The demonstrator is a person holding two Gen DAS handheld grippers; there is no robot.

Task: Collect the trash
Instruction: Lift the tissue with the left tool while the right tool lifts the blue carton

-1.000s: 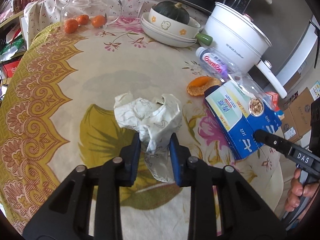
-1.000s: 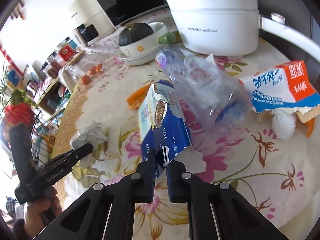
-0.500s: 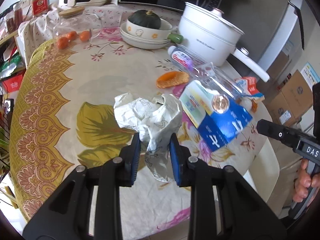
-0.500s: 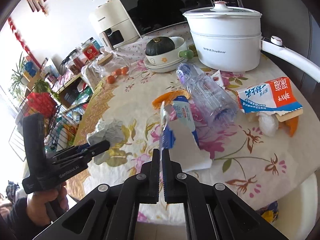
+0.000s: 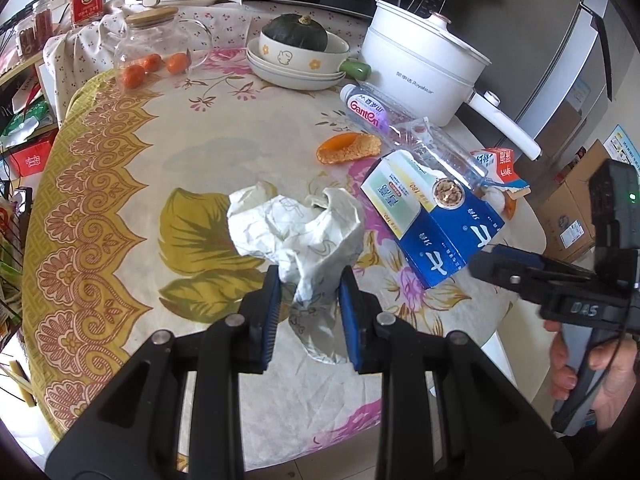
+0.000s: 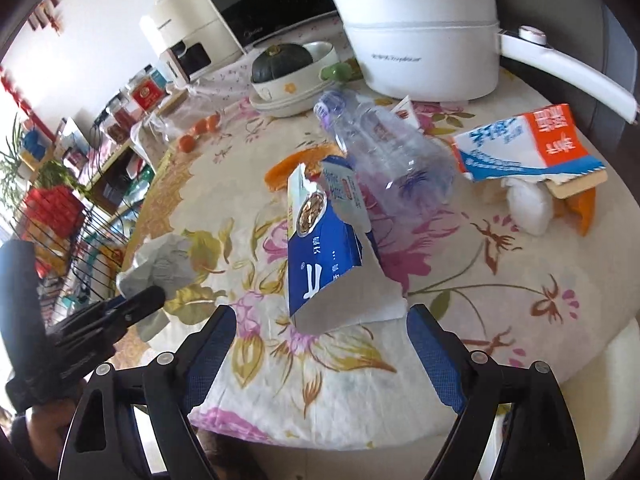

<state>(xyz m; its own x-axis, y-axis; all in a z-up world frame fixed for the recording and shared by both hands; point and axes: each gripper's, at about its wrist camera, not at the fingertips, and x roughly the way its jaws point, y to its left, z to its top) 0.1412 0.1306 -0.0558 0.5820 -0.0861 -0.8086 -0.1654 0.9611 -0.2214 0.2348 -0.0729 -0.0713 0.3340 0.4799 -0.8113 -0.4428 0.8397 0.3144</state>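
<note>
pinching a crumpled white paper wrapper (image 5: 304, 236) between its blue pads, the left gripper (image 5: 310, 300) holds the wad just above the flowered tablecloth (image 5: 120, 184), its loose tail hanging down between the fingers. the right gripper (image 6: 320, 344) is opening, its jaws spread wide with nothing pressed between them; the torn blue carton (image 6: 320, 248) stands ahead of the gap, apart from both pads. in the left wrist view that carton (image 5: 432, 224) sits to the right of the wrapper, near the table edge. a clear plastic bottle (image 6: 384, 148) lies touching the carton's far end, an orange peel (image 5: 348, 148) beside it. farther right lies an orange-and-blue carton (image 6: 524, 144), and behind it a white pot (image 6: 420, 40).
</note>
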